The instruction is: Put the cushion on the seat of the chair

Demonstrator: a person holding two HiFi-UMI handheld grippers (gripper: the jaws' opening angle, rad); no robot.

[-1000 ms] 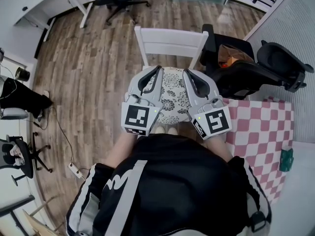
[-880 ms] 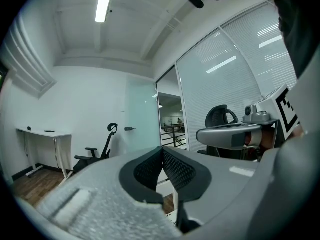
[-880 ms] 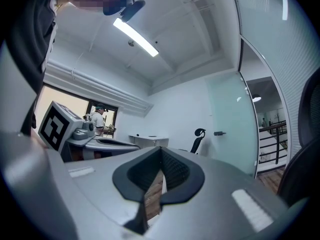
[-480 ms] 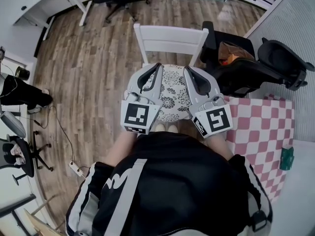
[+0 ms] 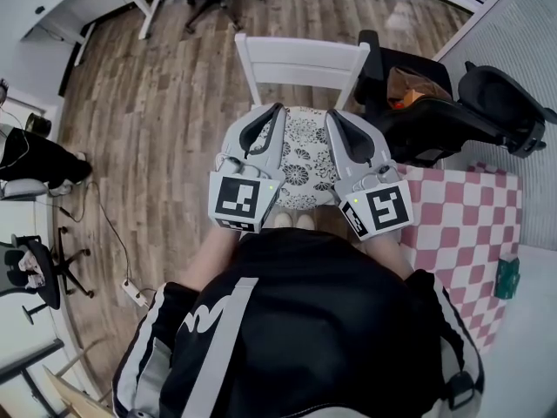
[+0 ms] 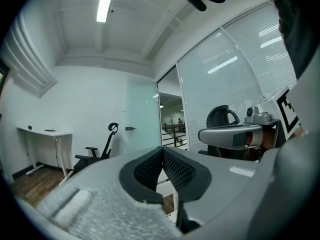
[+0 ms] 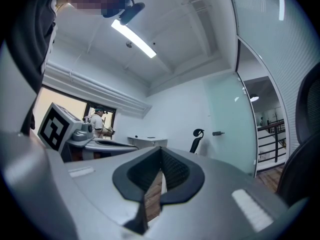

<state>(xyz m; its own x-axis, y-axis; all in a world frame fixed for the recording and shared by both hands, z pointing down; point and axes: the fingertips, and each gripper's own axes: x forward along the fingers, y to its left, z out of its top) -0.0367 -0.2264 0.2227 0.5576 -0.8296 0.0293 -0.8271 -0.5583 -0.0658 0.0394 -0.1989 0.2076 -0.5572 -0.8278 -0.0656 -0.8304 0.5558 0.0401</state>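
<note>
Hardly anything had shifted since a second earlier: the left gripper [image 5: 277,111] and right gripper [image 5: 331,117] stayed level above the floral cushion [image 5: 303,153], jaws closed together on nothing, and the cushion already lay on the seat of the white chair [image 5: 300,62], so the task looked finished.

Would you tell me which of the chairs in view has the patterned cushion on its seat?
The white wooden chair in the middle of the head view: the floral cushion lies on its seat. The others are black office chairs.
</note>
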